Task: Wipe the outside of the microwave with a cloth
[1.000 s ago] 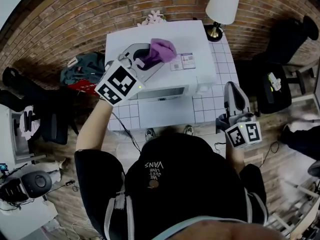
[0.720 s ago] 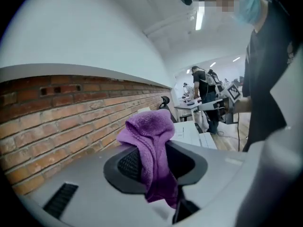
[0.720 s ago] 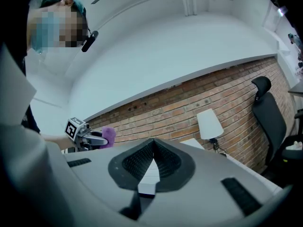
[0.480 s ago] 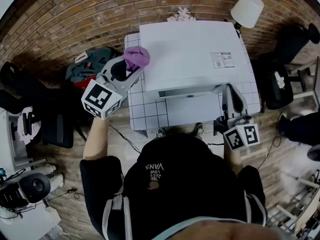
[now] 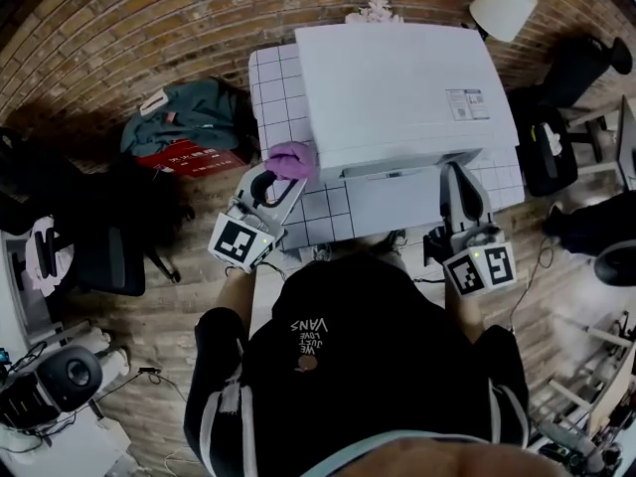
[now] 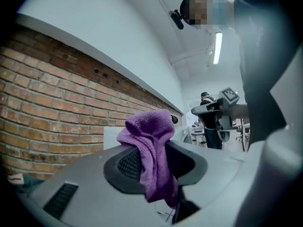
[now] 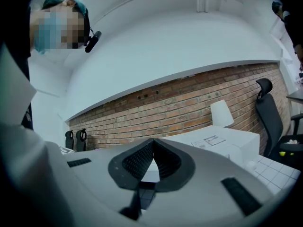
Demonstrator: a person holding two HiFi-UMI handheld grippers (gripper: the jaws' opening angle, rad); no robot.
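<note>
The cloth (image 5: 291, 159) is a purple, fuzzy terry rag, bunched into a soft lump, and the left gripper (image 5: 278, 175) is clamped on it. In the left gripper view the cloth (image 6: 151, 145) sticks up above the jaws and a fold hangs down between them. It sits just beside the near left corner of the microwave (image 5: 402, 87), over the table (image 5: 278, 97); whether it touches the microwave's side cannot be told. The microwave is a plain white box with a small printed label (image 5: 467, 104) on its top near the right edge. The right gripper (image 5: 455, 172) is at the near right side of the microwave, its jaws pressed together with nothing between them, as the right gripper view (image 7: 152, 145) shows. The table is white with a grid of square tiles and stands against a brick wall (image 5: 149, 28). A white lamp (image 5: 502, 6) stands at the far right, a teal bag (image 5: 194, 117) lies on the wooden floor (image 5: 149, 316) to the left, and a black chair (image 7: 267, 117) stands to the right. The microwave's front is barely visible from above, and a small pink thing (image 5: 376, 10) behind it is too small to make out.
</note>
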